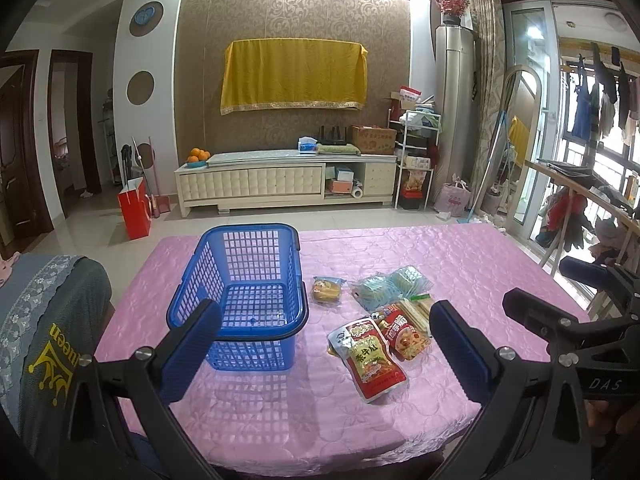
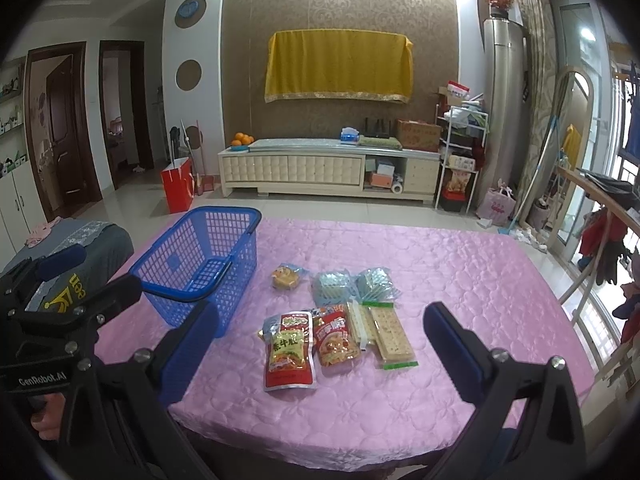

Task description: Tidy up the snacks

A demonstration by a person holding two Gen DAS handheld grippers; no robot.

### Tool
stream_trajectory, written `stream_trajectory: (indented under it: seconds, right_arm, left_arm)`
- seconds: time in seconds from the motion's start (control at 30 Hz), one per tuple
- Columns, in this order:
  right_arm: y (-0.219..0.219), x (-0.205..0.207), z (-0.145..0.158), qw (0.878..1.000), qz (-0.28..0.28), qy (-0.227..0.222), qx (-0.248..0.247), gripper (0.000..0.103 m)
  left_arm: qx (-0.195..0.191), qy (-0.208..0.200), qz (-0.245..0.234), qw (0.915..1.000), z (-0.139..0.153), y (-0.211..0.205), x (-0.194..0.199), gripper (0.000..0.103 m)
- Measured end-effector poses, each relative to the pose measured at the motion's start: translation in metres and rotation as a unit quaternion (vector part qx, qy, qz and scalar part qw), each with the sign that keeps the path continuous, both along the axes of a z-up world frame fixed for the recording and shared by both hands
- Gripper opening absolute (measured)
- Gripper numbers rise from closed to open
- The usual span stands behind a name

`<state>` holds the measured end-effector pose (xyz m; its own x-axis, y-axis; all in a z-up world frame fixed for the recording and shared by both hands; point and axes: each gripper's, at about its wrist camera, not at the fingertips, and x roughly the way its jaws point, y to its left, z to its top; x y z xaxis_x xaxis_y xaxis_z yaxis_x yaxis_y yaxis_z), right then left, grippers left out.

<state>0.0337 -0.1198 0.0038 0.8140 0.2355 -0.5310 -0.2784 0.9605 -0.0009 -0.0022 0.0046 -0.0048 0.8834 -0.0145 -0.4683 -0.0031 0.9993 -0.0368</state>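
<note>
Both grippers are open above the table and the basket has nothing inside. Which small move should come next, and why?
Probably lower the right gripper onto the nearest red pouch. It lies flat almost between the open fingers, and the blue basket beside it holds nothing, so this pick looks shortest.

**Plastic, foil and satin on the table**

The blue basket (image 1: 240, 292) is moulded plastic lattice, slightly shiny, with a smooth black handle. The tablecloth (image 2: 460, 280) is pink quilted cloth with a satin sheen. The red snack pouch (image 2: 289, 350) and its orange neighbour (image 2: 335, 336) are glossy printed film; the cracker packs (image 2: 390, 336) sit in clear, shiny wrap. The left gripper (image 1: 324, 348) and right gripper (image 2: 320, 354) have matt black plastic arms, metal screws and ribbed blue pads (image 2: 452, 348).
</note>
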Motion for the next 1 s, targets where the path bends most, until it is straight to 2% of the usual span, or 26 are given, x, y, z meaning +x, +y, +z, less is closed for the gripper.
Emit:
stream_trajectory:
  seconds: [1.0]
  right_arm:
    - [-0.0009,-0.0014,0.0008,1.0,-0.001,0.007,-0.003,0.103]
  left_arm:
    - [-0.003,0.009,0.005,0.9999,-0.0075,-0.0025,-0.0037,0.103]
